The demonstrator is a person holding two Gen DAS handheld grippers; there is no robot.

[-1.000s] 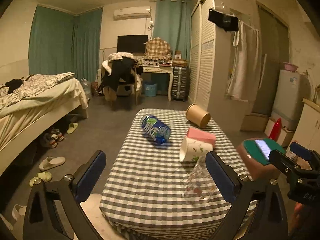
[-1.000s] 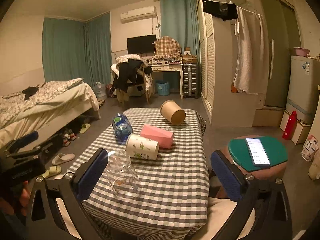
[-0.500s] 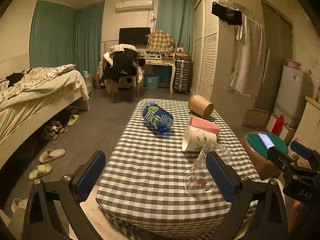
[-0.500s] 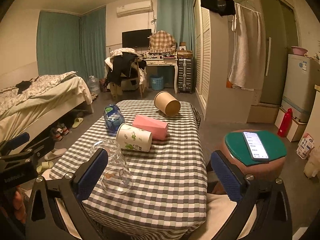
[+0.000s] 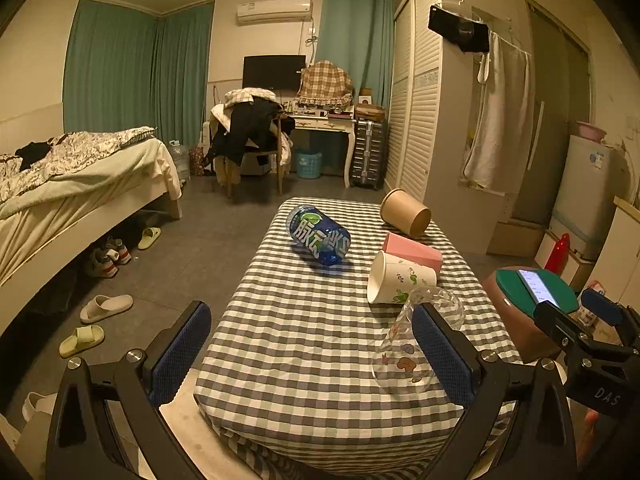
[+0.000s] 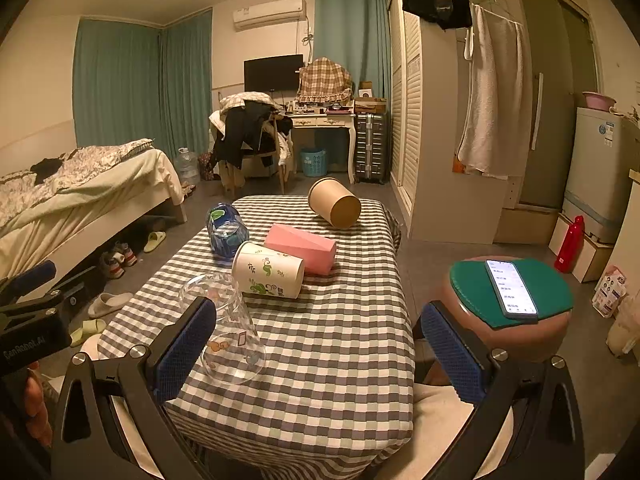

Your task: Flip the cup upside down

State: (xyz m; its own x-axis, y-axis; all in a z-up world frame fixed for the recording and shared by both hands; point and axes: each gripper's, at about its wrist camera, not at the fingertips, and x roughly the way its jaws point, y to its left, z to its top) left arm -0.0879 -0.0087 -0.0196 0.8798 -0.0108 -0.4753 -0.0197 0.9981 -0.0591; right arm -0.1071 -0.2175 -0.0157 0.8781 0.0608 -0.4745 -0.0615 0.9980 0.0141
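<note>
The glass cup is seen in the left wrist view on its side near the front right of the checked table, its mouth turned toward the far end and its printed base toward the camera. It is partly hidden behind the right finger of the left gripper, whose jaws are held wide apart with nothing between them. Whether that finger touches the glass cannot be told. Just beyond the glass a white paper cup is laid on its side, with a pink box touching its far side. A blue bottle is laid farther off toward the left, and a brown paper cup is tipped over at the far right edge. At the right edge the right gripper is seen, beside a stool on which a phone is laid.

In the right wrist view the glass cup is found at the near left of the table, just beside the left finger of the right gripper. These jaws too are spread wide and nothing is held. The white paper cup, pink box, blue bottle and brown paper cup are ranged behind it. The left gripper is seen at the left edge, and the phone on the stool at the right.
</note>
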